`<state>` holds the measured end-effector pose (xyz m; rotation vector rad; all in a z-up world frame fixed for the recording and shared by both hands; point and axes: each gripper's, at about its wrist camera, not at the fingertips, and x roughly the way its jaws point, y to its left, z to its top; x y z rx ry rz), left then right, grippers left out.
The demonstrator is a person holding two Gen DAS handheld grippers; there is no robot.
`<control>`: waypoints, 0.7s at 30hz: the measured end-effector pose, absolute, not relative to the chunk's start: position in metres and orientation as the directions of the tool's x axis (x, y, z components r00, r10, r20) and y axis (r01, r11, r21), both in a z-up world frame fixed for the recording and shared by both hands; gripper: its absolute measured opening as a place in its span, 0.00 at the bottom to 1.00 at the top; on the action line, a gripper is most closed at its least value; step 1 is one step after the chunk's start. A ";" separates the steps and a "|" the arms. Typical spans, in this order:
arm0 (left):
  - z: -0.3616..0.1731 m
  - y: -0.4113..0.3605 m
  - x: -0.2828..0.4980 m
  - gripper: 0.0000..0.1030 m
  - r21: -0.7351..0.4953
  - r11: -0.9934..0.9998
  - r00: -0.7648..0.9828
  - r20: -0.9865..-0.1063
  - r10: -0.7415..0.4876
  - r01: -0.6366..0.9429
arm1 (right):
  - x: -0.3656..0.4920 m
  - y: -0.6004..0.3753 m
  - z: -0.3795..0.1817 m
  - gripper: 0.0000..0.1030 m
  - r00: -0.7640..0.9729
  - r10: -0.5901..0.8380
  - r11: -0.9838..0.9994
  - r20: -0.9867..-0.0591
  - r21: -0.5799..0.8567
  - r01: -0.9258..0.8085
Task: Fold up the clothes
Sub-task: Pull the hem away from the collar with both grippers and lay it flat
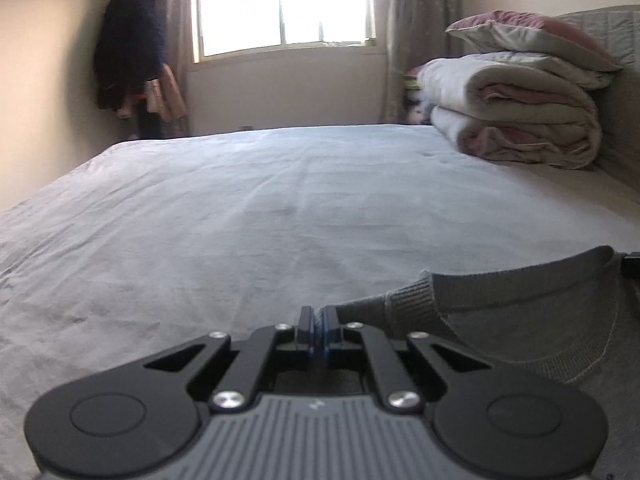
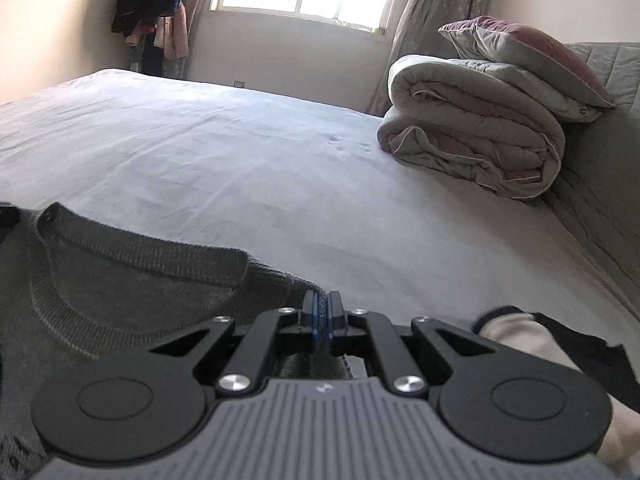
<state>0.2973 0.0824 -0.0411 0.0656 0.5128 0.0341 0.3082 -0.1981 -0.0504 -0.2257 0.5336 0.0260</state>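
A grey knit sweater (image 1: pixel 532 320) with a ribbed collar lies near the front of a bed with a pale sheet (image 1: pixel 260 208). My left gripper (image 1: pixel 319 320) is shut on the sweater's left shoulder edge, collar to its right. In the right wrist view the same sweater (image 2: pixel 120 280) lies to the left, and my right gripper (image 2: pixel 321 312) is shut on its right shoulder edge. The sweater's body below the collar is hidden behind the grippers. A black and cream garment (image 2: pixel 532 340) lies to the right of my right gripper.
A folded quilt (image 1: pixel 516 120) with a pillow (image 1: pixel 532 36) on top sits at the bed's far right against a padded headboard (image 2: pixel 600 184). Dark clothes (image 1: pixel 128 48) hang in the far left corner beside a bright window (image 1: pixel 284 4) with curtains.
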 end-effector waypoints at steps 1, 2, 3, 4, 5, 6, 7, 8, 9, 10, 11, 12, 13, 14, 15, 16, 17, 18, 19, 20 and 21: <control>-0.045 0.082 0.302 0.04 0.075 0.997 0.869 -0.492 0.055 -0.021 | 0.315 -0.197 -0.056 0.05 0.859 -0.037 0.976 -0.511 -0.205 -0.080; -0.049 0.082 0.307 0.04 0.078 0.997 0.866 -0.497 0.059 -0.023 | 0.320 -0.196 -0.061 0.05 0.856 -0.039 0.976 -0.516 -0.204 -0.078; -0.054 0.082 0.312 0.04 0.084 0.996 0.863 -0.501 0.066 -0.028 | 0.324 -0.195 -0.067 0.05 0.851 -0.041 0.976 -0.523 -0.205 -0.079; -0.059 0.082 0.316 0.04 0.087 0.996 0.858 -0.509 0.071 -0.030 | 0.328 -0.195 -0.073 0.05 0.847 -0.043 0.975 -0.530 -0.205 -0.079; -0.063 0.083 0.320 0.04 0.085 0.996 0.850 -0.521 0.070 -0.030 | 0.331 -0.194 -0.079 0.05 0.843 -0.043 0.975 -0.537 -0.206 -0.081; -0.067 0.084 0.324 0.04 0.076 0.997 0.842 -0.536 0.067 -0.030 | 0.334 -0.194 -0.084 0.05 0.839 -0.042 0.975 -0.542 -0.206 -0.085; -0.070 0.085 0.328 0.04 0.068 0.997 0.833 -0.550 0.064 -0.031 | 0.336 -0.194 -0.087 0.05 0.837 -0.039 0.976 -0.546 -0.201 -0.086; -0.072 0.086 0.331 0.04 0.058 0.998 0.825 -0.562 0.059 -0.031 | 0.337 -0.196 -0.089 0.05 0.837 -0.033 0.978 -0.547 -0.190 -0.085; -0.073 0.088 0.333 0.04 0.046 0.998 0.821 -0.569 0.051 -0.030 | 0.338 -0.198 -0.090 0.05 0.836 -0.027 0.981 -0.549 -0.174 -0.083; -0.073 0.089 0.333 0.04 0.036 0.999 0.819 -0.572 0.045 -0.029 | 0.339 -0.200 -0.089 0.07 0.833 -0.018 0.984 -0.552 -0.155 -0.081; -0.073 0.089 0.333 0.04 0.026 0.999 0.817 -0.575 0.038 -0.028 | 0.339 -0.200 -0.089 0.08 0.831 -0.011 0.986 -0.557 -0.142 -0.082; -0.073 0.090 0.333 0.04 0.018 0.999 0.817 -0.575 0.034 -0.029 | 0.338 -0.202 -0.086 0.11 0.828 -0.003 0.988 -0.560 -0.129 -0.084; -0.072 0.091 0.331 0.08 0.011 0.999 0.820 -0.572 0.034 -0.033 | 0.337 -0.203 -0.084 0.13 0.826 0.004 0.989 -0.563 -0.117 -0.085; -0.071 0.092 0.329 0.10 0.002 0.999 0.822 -0.568 0.032 -0.038 | 0.336 -0.204 -0.082 0.14 0.823 0.015 0.992 -0.568 -0.097 -0.085; -0.069 0.094 0.326 0.20 -0.010 0.999 0.824 -0.566 0.030 -0.044 | 0.332 -0.207 -0.079 0.20 0.818 0.031 0.995 -0.575 -0.062 -0.081; -0.067 0.096 0.323 0.35 -0.024 0.998 0.826 -0.563 0.030 -0.052 | 0.328 -0.212 -0.075 0.27 0.812 0.045 0.997 -0.582 -0.020 -0.070; -0.064 0.098 0.318 0.41 -0.037 0.998 0.829 -0.558 0.029 -0.060 | 0.324 -0.217 -0.070 0.29 0.807 0.062 0.998 -0.587 0.020 -0.062; -0.061 0.098 0.312 0.45 -0.045 0.997 0.832 -0.554 0.026 -0.061 | 0.319 -0.223 -0.066 0.30 0.803 0.080 0.997 -0.590 0.055 -0.058; -0.058 0.097 0.306 0.45 -0.045 0.997 0.833 -0.553 0.024 -0.059 | 0.313 -0.228 -0.062 0.30 0.799 0.095 0.995 -0.594 0.084 -0.056; -0.055 0.096 0.299 0.46 -0.045 0.997 0.833 -0.552 0.023 -0.057 | 0.306 -0.232 -0.057 0.30 0.794 0.106 0.993 -0.598 0.105 -0.054; -0.051 0.095 0.292 0.49 -0.044 0.998 0.832 -0.554 0.021 -0.054 | 0.299 -0.234 -0.053 0.30 0.791 0.109 0.992 -0.602 0.115 -0.049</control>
